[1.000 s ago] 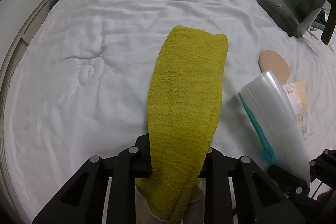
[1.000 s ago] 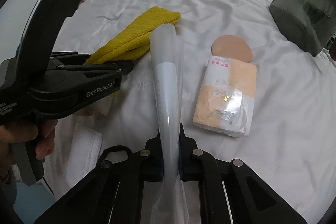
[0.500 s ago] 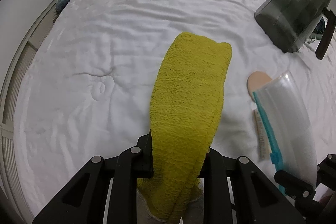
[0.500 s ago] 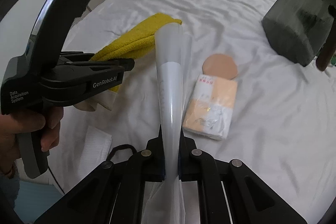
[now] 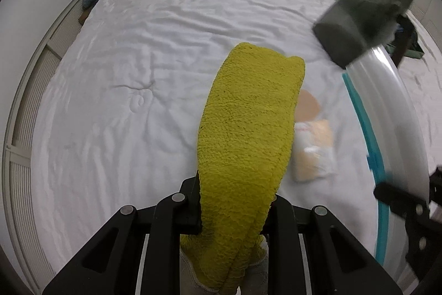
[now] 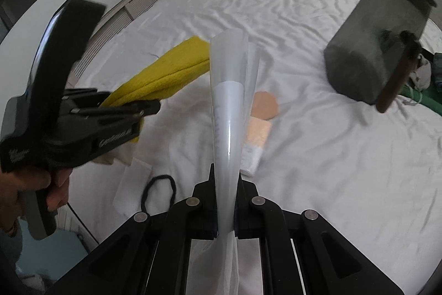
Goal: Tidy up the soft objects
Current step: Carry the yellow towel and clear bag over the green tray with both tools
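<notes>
Your left gripper clenches the yellow towel, lifted clear of the bed. Your right gripper pinches the zip bag at the towel's three o'clock, probably ready for bagging.

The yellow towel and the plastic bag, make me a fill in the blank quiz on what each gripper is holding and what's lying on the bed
1. The left gripper is shut on the fluffy ____ towel.
2. The right gripper is shut on the clear plastic ____.
3. The round beige pad lies on the white ____.
4. The black loop lies on the bed, held by ____ gripper.

Missing words: yellow; bag; bed; neither
</notes>
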Action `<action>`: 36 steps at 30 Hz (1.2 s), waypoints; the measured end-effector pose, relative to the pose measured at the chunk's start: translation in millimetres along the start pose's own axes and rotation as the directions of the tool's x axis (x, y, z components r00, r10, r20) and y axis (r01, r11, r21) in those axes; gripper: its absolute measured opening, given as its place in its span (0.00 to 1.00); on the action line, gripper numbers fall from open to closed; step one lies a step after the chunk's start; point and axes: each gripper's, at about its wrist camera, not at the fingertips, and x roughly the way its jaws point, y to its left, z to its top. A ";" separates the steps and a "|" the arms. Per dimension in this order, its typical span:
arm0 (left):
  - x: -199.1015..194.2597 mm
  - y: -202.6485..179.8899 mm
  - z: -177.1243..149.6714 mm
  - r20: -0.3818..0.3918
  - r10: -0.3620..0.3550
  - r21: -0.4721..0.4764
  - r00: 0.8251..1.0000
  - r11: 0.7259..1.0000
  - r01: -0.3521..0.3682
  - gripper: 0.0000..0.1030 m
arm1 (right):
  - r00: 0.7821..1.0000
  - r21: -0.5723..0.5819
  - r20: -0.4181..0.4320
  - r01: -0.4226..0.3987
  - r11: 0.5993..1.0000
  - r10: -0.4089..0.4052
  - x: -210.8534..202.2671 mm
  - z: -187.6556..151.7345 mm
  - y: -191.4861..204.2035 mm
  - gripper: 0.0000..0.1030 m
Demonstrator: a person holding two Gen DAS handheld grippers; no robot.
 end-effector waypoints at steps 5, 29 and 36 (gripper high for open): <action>-21.4 -38.9 -3.2 -0.030 -0.035 0.009 0.999 0.999 0.035 0.18 | 1.000 0.010 -0.003 0.019 1.000 -0.019 -29.7 -3.5 -30.4 0.06; -56.8 -276.4 76.6 -0.004 -0.327 0.108 0.945 0.939 0.326 0.18 | 0.960 0.181 -0.003 0.275 0.944 -0.279 -160.5 -31.8 -248.3 0.06; -31.8 -318.9 157.9 0.115 -0.296 0.023 0.948 0.955 0.295 0.18 | 0.947 0.191 0.053 0.301 0.934 -0.316 -154.3 11.8 -310.8 0.06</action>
